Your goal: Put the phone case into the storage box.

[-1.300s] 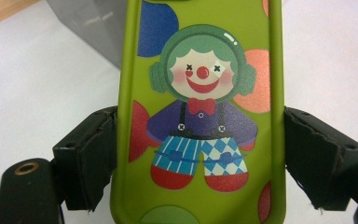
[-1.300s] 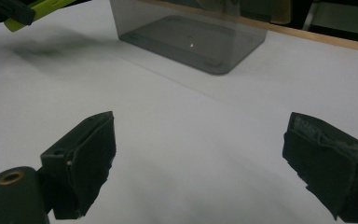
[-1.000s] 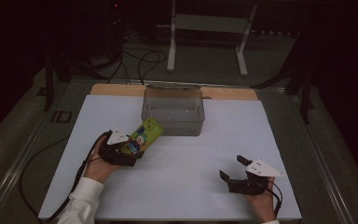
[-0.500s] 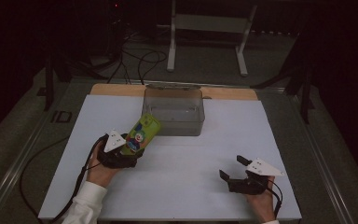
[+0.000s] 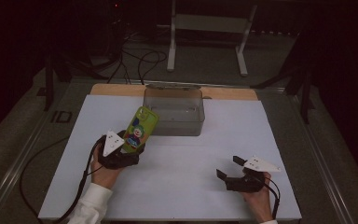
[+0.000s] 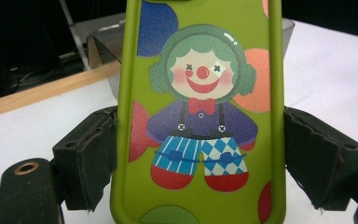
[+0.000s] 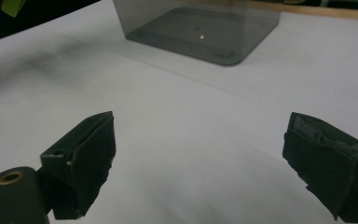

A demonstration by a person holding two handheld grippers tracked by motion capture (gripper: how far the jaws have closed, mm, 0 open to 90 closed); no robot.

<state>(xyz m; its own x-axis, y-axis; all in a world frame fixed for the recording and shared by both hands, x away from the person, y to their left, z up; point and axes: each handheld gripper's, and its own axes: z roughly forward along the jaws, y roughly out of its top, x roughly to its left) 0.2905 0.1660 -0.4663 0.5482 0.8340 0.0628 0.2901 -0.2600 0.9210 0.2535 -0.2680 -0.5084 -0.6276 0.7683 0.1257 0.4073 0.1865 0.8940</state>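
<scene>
**Phone case gripped at the left, right gripper idle**

A green phone case (printed with a clown figure and coloured dots) is held by the left gripper toward the left side of the white table. In the left gripper view the case is seen clamped edge to edge between the two black jaws, its printed back turned to the camera and its long axis pointing away. In the high view the case is seen tilted up and forward, its far end raised toward the near left corner of the smoky clear box, which stands at the middle of the table's far edge. The left hand is wrapped around the gripper body from below, the white sleeve entering at the near edge.

The right gripper is held low over the table near the near right corner, gripped from behind by the right hand. Its jaws are spread wide with nothing between them; past them the box is seen on the bare white surface.
</scene>
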